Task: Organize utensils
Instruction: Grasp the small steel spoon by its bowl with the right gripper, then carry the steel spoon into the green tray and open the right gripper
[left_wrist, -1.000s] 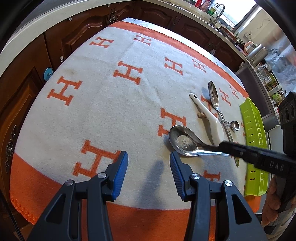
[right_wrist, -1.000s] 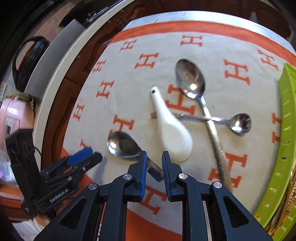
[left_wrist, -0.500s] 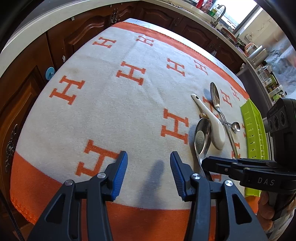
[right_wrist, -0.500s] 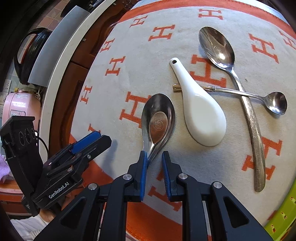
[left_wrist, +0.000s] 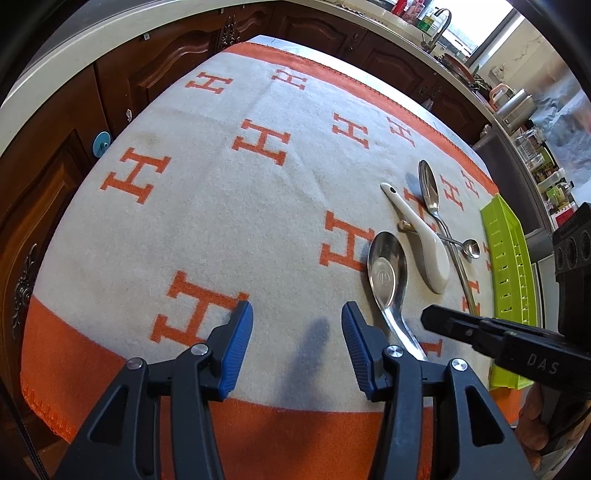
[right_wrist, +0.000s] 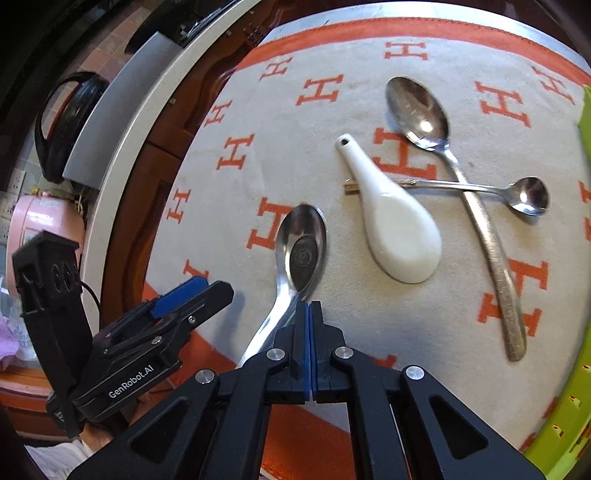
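A steel soup spoon (right_wrist: 301, 251) lies on the grey and orange cloth, bowl away from me, handle toward the near edge; it also shows in the left wrist view (left_wrist: 386, 275). My right gripper (right_wrist: 309, 306) is shut and empty, with its tips just above the spoon's neck. To the right lie a white ceramic spoon (right_wrist: 395, 225), a long steel spoon (right_wrist: 476, 206) and a small teaspoon (right_wrist: 524, 194) crossing it. My left gripper (left_wrist: 297, 332) is open and empty, hovering left of the soup spoon's handle.
A lime green slotted tray (left_wrist: 508, 266) stands along the right of the cloth (left_wrist: 221, 221); its rim also shows in the right wrist view (right_wrist: 569, 413). Dark wooden cabinets (left_wrist: 122, 85) surround the table. A pink appliance (right_wrist: 40, 225) sits off to the left.
The right gripper turned the soup spoon so its bowl points away, let go of the handle, drew back a little and closed its fingers fully. The left gripper stayed still and open.
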